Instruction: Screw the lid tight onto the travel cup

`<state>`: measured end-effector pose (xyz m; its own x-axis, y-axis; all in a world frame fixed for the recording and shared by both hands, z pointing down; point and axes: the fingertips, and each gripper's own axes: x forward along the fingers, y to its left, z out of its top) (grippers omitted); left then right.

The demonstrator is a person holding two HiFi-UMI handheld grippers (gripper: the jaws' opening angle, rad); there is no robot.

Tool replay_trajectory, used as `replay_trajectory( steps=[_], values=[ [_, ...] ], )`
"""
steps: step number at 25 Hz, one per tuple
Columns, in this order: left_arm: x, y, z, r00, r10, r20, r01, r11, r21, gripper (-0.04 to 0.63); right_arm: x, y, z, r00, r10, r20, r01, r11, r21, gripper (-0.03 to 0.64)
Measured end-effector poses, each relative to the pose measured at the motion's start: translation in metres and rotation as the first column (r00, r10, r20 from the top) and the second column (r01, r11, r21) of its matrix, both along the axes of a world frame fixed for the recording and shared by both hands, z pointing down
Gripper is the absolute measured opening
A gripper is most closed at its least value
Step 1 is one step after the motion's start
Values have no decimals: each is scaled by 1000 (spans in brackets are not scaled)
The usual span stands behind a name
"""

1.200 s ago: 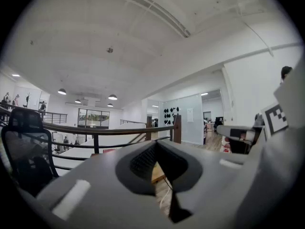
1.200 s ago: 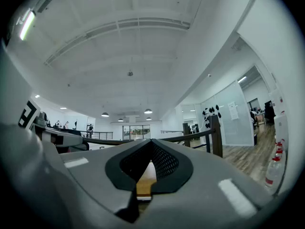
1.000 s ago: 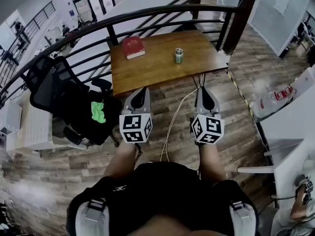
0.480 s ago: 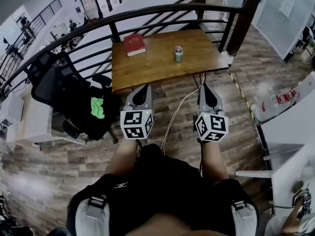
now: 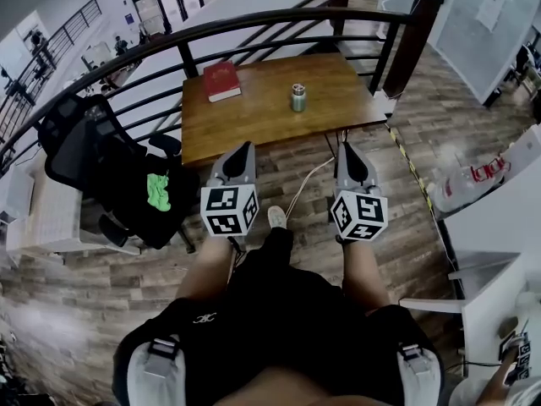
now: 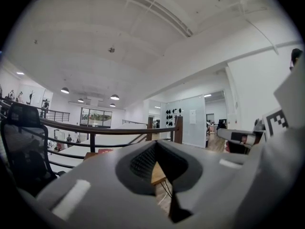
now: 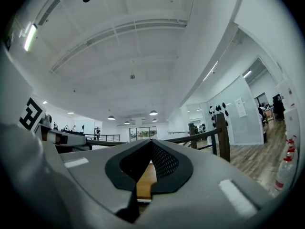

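Note:
A small metal travel cup [image 5: 298,97] stands upright near the middle of the wooden table [image 5: 254,121], its lid on top. Both grippers hang well short of the table, over the floor in front of the person's body. My left gripper [image 5: 244,148] is shut with nothing in it. My right gripper [image 5: 347,147] is shut and empty too. In the left gripper view the closed jaws [image 6: 156,144] point at the railing and a strip of table. The right gripper view shows closed jaws [image 7: 150,141] with the table top beyond them.
A red book [image 5: 221,81] lies at the table's far left. A black office chair [image 5: 101,163] with a green cloth [image 5: 156,190] stands left of the table. A dark railing [image 5: 254,28] runs behind it. A white cable [image 5: 308,178] trails on the wooden floor. White desks stand at right.
The person has stepped forward, with one shoe now showing between the grippers. Both grippers stay shut, side by side, and sit slightly nearer the table.

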<state>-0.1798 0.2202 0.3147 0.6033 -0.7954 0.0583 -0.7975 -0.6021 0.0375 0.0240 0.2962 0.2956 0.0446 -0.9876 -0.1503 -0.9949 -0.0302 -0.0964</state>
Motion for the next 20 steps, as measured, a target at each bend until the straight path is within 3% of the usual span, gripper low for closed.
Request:
replay_trajectory(
  steps=[9,20],
  values=[
    [29,-76,18,1000,-5,-9,5,1000,-15,51,27,-77,9,1000,-11,-16,11,1000,-13,-2],
    [91,-221,21,1000,7,0,-7,1000,-9,51,80,-224,10,998,-34,-54,32,999,-43,-1]
  ],
)
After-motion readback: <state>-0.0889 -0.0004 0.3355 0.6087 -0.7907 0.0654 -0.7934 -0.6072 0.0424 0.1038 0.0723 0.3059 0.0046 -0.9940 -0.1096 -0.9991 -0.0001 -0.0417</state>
